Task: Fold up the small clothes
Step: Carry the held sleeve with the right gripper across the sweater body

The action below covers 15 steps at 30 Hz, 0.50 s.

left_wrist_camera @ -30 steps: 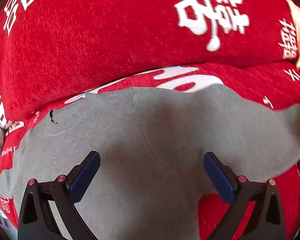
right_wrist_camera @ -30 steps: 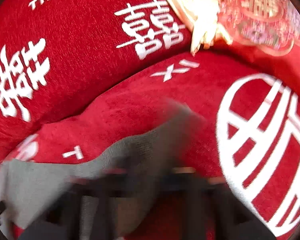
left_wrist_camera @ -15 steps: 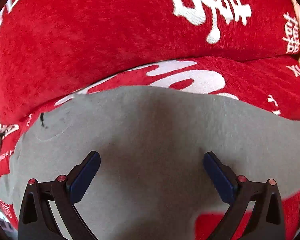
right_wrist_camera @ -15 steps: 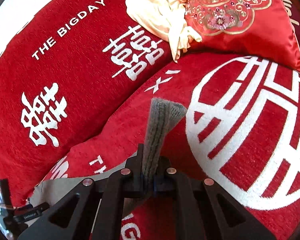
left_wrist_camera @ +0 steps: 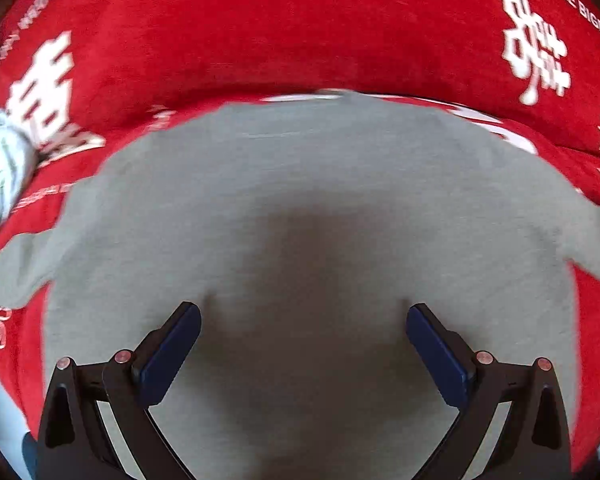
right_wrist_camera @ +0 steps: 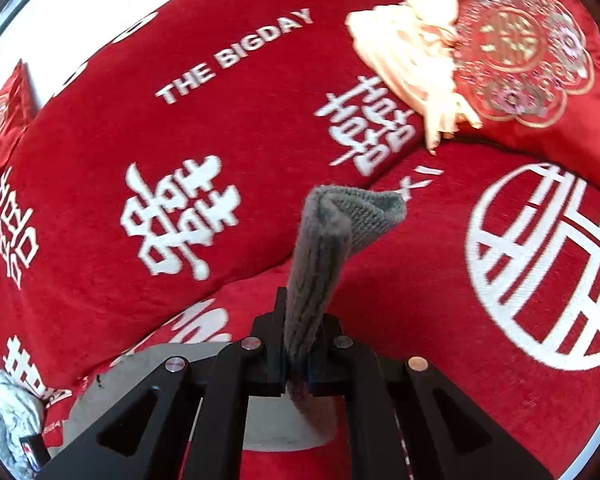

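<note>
A red plush sofa cover (right_wrist_camera: 228, 128) printed with white double-happiness characters and "THE BIGDAY" carries a grey garment (left_wrist_camera: 308, 208) spread flat on the seat. A red embroidered satin cushion (right_wrist_camera: 540, 64) rests in the corner, a crumpled cream cloth (right_wrist_camera: 408, 52) against it. Pale bunched fabric (right_wrist_camera: 8, 408) lies at the left edge.

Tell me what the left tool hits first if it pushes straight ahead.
Most likely the grey garment: it fills the view ahead of the open left tool, spread on the red blanket. How near the fabric lies is unclear.
</note>
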Available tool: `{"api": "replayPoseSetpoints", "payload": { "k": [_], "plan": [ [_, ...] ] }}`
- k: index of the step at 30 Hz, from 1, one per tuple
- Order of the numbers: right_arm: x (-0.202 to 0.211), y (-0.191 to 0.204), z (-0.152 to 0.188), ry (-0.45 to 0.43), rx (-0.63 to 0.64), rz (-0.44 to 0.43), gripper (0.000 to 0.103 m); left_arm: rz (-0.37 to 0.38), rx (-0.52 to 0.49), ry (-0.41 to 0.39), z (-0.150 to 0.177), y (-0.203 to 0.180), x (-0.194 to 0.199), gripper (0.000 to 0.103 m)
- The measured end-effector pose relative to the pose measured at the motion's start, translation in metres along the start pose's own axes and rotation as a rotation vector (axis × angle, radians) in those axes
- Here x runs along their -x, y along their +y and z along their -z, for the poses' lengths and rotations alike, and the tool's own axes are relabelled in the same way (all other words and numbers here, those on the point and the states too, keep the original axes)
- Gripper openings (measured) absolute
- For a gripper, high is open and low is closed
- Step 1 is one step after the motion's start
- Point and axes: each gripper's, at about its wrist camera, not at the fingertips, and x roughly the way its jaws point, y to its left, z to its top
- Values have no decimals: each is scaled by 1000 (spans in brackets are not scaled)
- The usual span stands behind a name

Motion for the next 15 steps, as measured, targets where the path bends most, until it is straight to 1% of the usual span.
{"api": "replayPoseSetpoints", "payload": {
  "k": [6,13,15],
  "plan": [
    [-8,36,12,51,-25,-20,7,7,140,-25,15,72,8,103],
    [-14,80,35,102,-96,-105,7,-14,182,-30,29,111,-3,103],
    [-16,97,43,111,-92,-118,7,-7,186,-58,34,120,-4,103]
  ]
}}
